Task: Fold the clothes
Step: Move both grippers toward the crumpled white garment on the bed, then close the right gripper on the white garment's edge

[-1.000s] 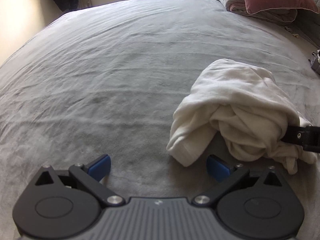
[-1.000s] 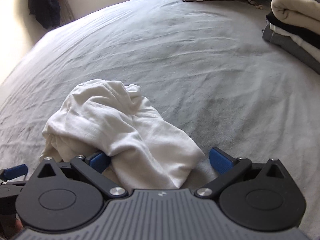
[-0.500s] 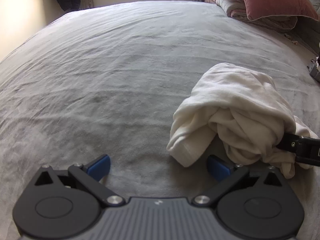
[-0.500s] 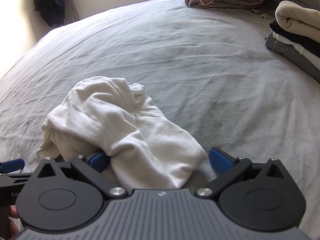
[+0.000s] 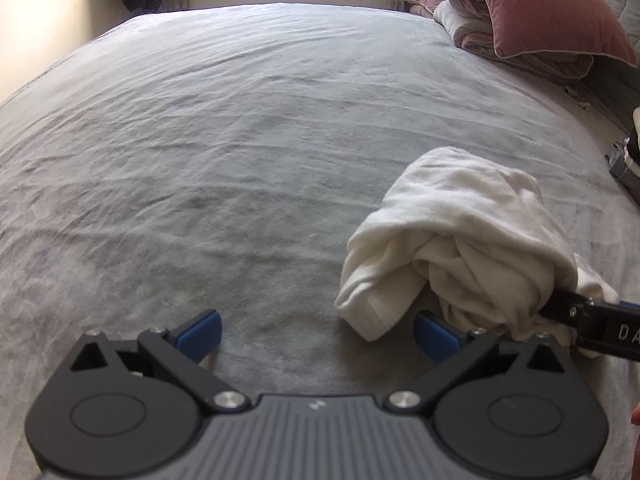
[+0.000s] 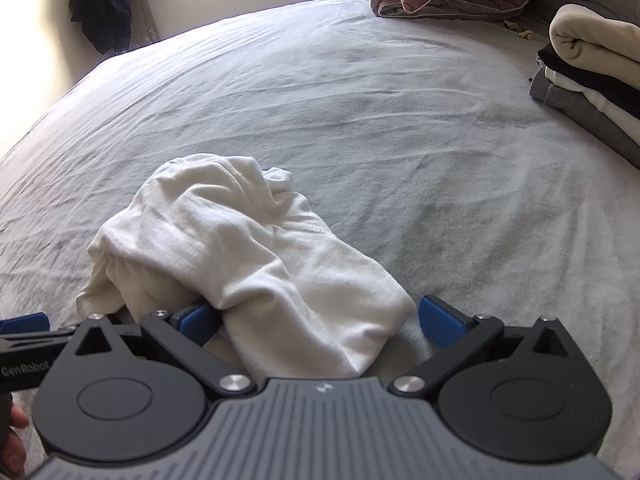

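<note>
Your white garment (image 6: 248,264) lay crumpled in a lump on the grey bed (image 6: 360,120), right in front of your right tongs (image 6: 320,320) and off to the right of your left tongs (image 5: 318,330). Right tongs were spread wide, and a floppy end of the garment lay between the blue pads, touching or just beside the left pad; nothing was pinched. Left tongs were also spread, over bare bed, with a hem corner just beside the right pad. The lump's long axis ran from near your right tongs away toward the upper left in the right wrist view, so the right hand was clearly nearer. I'd judge the fold not yet begun: the garment needs spreading flat first. A stack of folded clothes (image 6: 592,80) sat well apart at far right, pillows (image 5: 532,12) at the head of the bed.
</note>
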A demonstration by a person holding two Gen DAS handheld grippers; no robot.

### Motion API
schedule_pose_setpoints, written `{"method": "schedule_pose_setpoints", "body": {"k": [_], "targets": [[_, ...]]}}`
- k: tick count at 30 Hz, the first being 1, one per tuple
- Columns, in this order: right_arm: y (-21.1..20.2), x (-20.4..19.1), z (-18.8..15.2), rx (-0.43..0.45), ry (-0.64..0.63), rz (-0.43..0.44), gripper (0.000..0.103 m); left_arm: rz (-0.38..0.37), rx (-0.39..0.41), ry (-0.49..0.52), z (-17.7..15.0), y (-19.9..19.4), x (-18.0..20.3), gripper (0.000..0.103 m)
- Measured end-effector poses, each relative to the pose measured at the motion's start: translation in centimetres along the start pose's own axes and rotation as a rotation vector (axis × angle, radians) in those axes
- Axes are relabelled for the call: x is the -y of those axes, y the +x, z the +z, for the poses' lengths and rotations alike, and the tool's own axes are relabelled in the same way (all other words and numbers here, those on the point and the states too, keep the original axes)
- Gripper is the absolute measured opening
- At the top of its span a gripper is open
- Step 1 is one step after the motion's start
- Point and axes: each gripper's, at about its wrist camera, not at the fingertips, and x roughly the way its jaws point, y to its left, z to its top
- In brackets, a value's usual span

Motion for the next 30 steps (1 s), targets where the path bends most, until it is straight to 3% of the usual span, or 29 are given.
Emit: {"method": "schedule_pose_setpoints", "body": {"k": [8, 13, 18, 24, 30], "targets": [[-1.2, -0.9, 0.4, 0.028, -0.068, -0.003, 0.103, -0.053, -0.005, -0.001, 0.7, -0.6, -0.4, 0.102], [-2.4, -1.7, 0.3, 0.046, -0.079, 0.086, 0.103, -0.102, 0.000, 0.001, 0.7, -1.5, -0.8, 0.102], [-3.3, -2.8, 0.0, 0.085, -0.124, 0.094, 0.099, -0.107, -0.003, -0.006, 0.6, -1.9, -0.9, 0.102], [-3.5, -2.6, 0.3, 0.104, -0.115, 0.104, 0.082, -0.099, 0.007, -0.010, 0.7, -2.0, -1.0, 0.102], [-3.0, -2.3, 0.6, 0.063, -0.071, 0.130, 0.048, -0.105, 0.006, -0.003, 1.0, -2.3, -1.2, 0.100]]}}
